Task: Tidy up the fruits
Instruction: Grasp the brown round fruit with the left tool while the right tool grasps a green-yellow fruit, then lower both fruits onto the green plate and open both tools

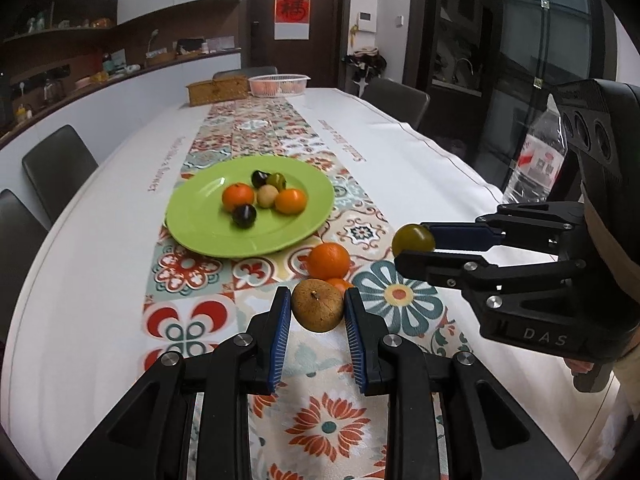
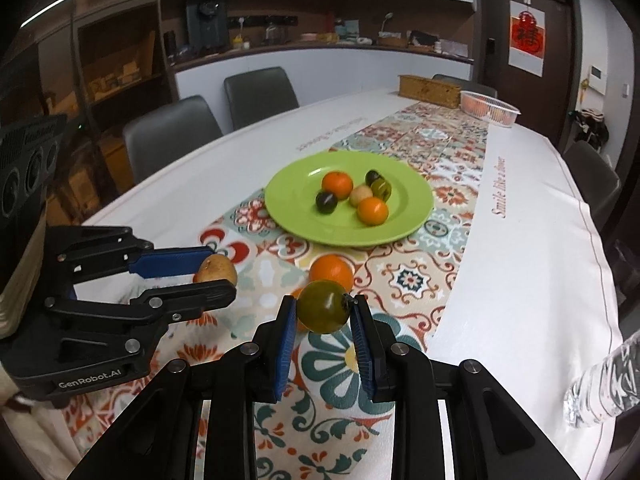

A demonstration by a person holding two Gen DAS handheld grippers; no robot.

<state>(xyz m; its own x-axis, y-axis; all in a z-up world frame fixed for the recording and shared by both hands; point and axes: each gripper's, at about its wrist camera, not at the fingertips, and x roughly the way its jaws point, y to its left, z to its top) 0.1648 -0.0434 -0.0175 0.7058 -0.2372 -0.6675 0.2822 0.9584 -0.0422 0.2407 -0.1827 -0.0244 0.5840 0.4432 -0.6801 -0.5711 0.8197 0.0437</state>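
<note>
Two grippers, two fruits: your left gripper point(image 1: 318, 304) has its blue pads pressed to either side of a brown, russet-skinned round fruit point(image 1: 318, 310), while your right gripper point(image 2: 324, 312) clamps an olive-green tomato point(image 2: 323, 306) between its fingertips. Seen from the left wrist camera, the right gripper point(image 1: 412, 246) carries the tomato point(image 1: 413, 239) clear above the tablecloth, toward the table's right edge. From the right wrist camera, the left gripper point(image 2: 212, 276) shows the brown fruit point(image 2: 216, 270) pinched at its fingertips, low over the patterned runner point(image 2: 404, 280); whether it touches the cloth cannot be told.

Between your two grippers, an orange point(image 1: 329, 261) rests on the runner near the table's front end, with a second, smaller orange piece point(image 1: 339, 283) just beside it, largely hidden behind the brown fruit. Beyond them sits a green plate point(image 1: 192, 216) on the runner at mid-table. It holds six fruits bunched together: two mandarins point(image 1: 238, 196), two dark, nearly black round fruits point(image 1: 244, 215), a pale beige one point(image 1: 267, 195) and another olive-green tomato point(image 1: 276, 179).

At the table's far end stand a brown woven box point(image 1: 216, 90) and a clear plastic basket point(image 1: 278, 84). A clear water bottle point(image 1: 536, 160) stands at the right edge.
</note>
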